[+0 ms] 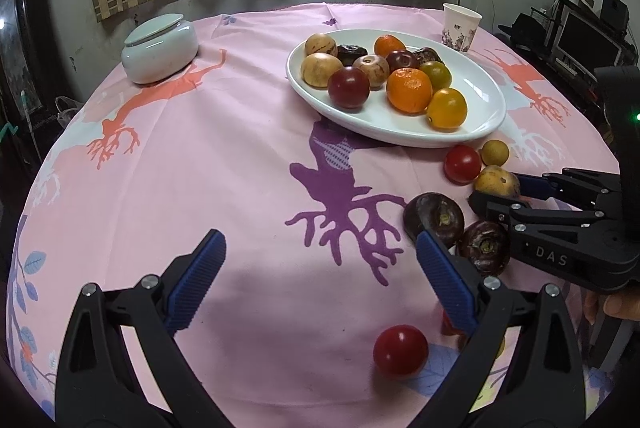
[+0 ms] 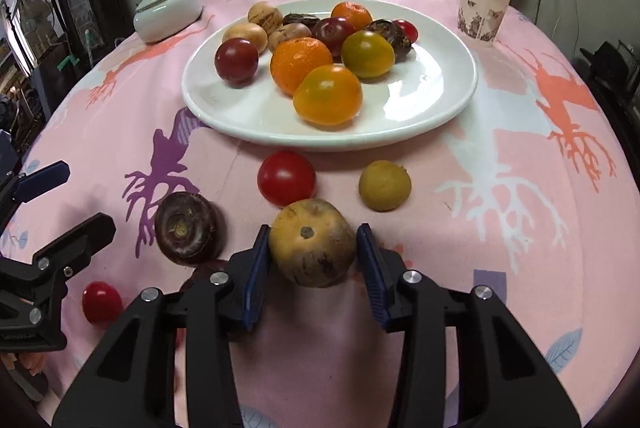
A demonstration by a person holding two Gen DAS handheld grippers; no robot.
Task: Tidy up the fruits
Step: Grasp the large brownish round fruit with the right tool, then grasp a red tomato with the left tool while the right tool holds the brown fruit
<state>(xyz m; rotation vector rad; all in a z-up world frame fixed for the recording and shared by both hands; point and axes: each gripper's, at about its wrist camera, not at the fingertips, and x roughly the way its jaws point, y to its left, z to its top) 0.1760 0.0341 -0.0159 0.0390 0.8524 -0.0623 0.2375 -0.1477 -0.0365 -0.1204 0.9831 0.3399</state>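
Note:
A white plate (image 1: pixel 476 96) (image 2: pixel 440 84) holds several fruits: oranges, tan fruits, dark red ones. On the cloth in front lie a red tomato (image 2: pixel 286 178), a small yellow-green fruit (image 2: pixel 385 185), two dark brown fruits (image 1: pixel 434 219) (image 1: pixel 484 247) and another red tomato (image 1: pixel 400 349). My right gripper (image 2: pixel 314 252) has its blue pads on both sides of a tan speckled fruit (image 2: pixel 312 242) (image 1: pixel 496 181); the left pad touches it, the right pad is very close. My left gripper (image 1: pixel 320 260) is open and empty over the cloth.
A pale lidded ceramic jar (image 1: pixel 160 46) stands at the back left. A paper cup (image 1: pixel 460 26) (image 2: pixel 482 10) stands behind the plate at the right. The pink patterned tablecloth (image 1: pixel 240 168) covers the round table; curtains and a wall lie behind.

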